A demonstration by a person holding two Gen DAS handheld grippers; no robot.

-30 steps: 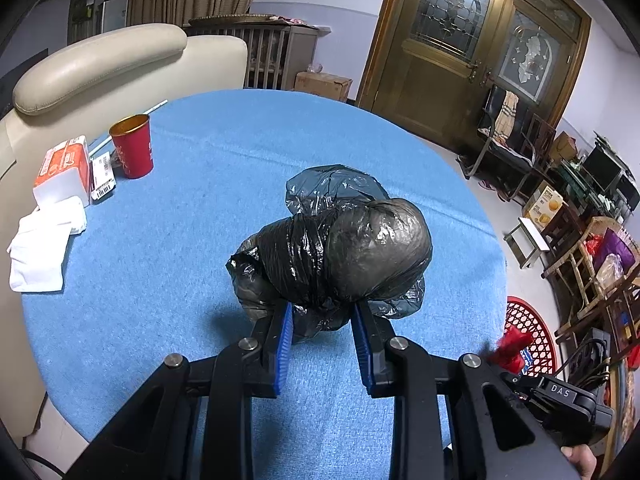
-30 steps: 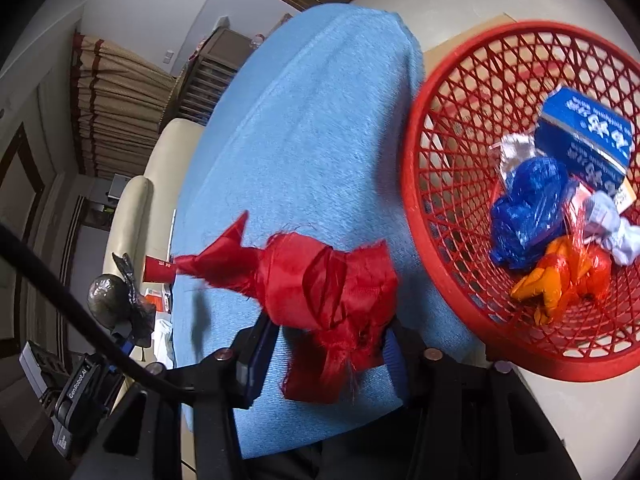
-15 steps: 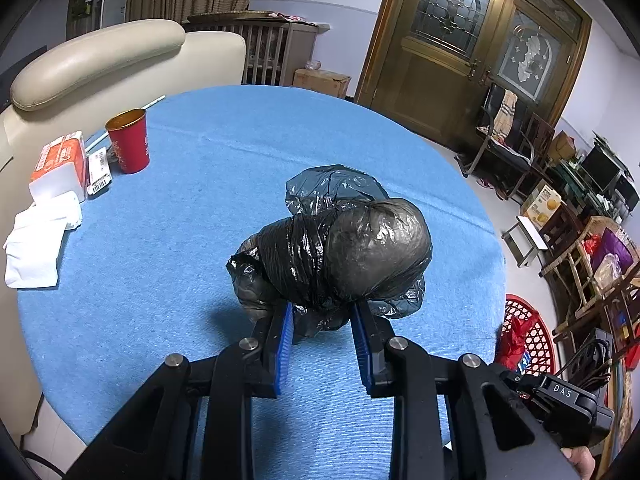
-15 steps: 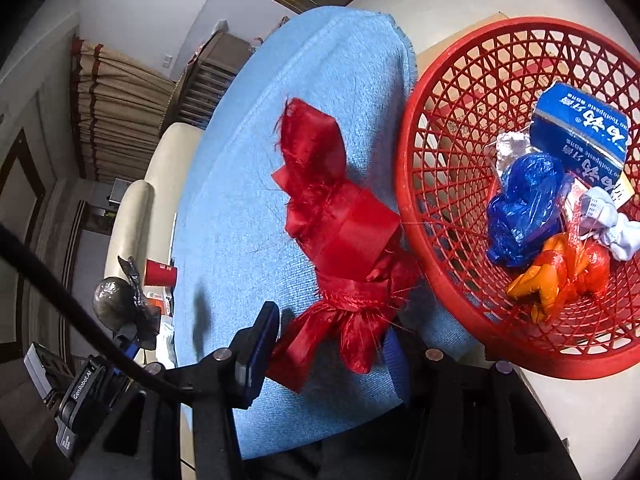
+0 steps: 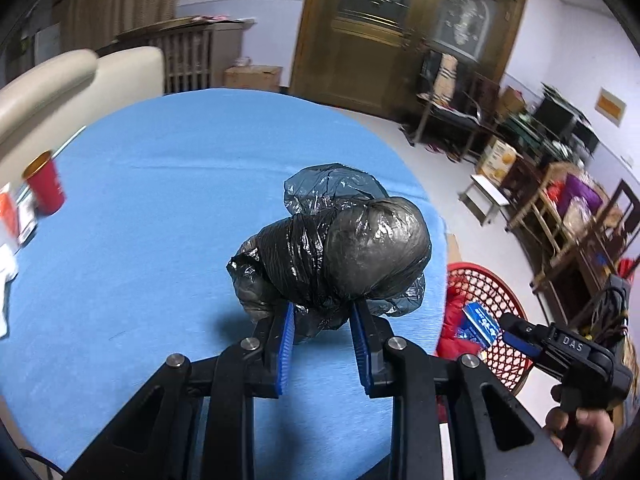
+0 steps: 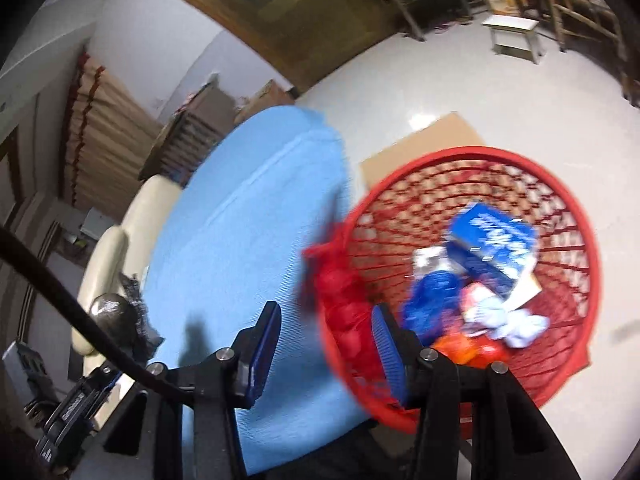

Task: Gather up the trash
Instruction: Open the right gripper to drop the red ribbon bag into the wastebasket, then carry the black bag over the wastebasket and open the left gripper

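Only the right wrist view shows the red bag [image 6: 344,312] inside the basket [image 6: 576,216].

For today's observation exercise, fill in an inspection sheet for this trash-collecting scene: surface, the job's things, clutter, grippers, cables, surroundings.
Surface: round table under a blue cloth; bare in the middle.
Job's things: knotted black plastic bag held above the table; red mesh basket on the floor beside the table, holding a blue carton, a blue bag, orange and white scraps; crumpled red bag at the basket's near rim, blurred.
Clutter: red paper cup and white papers at the table's far left edge.
Grippers: left gripper shut on the black bag; right gripper open, nothing between its fingers.
Cables: black cable crossing the right wrist view.
Surroundings: cream sofa, wooden door, shelves.
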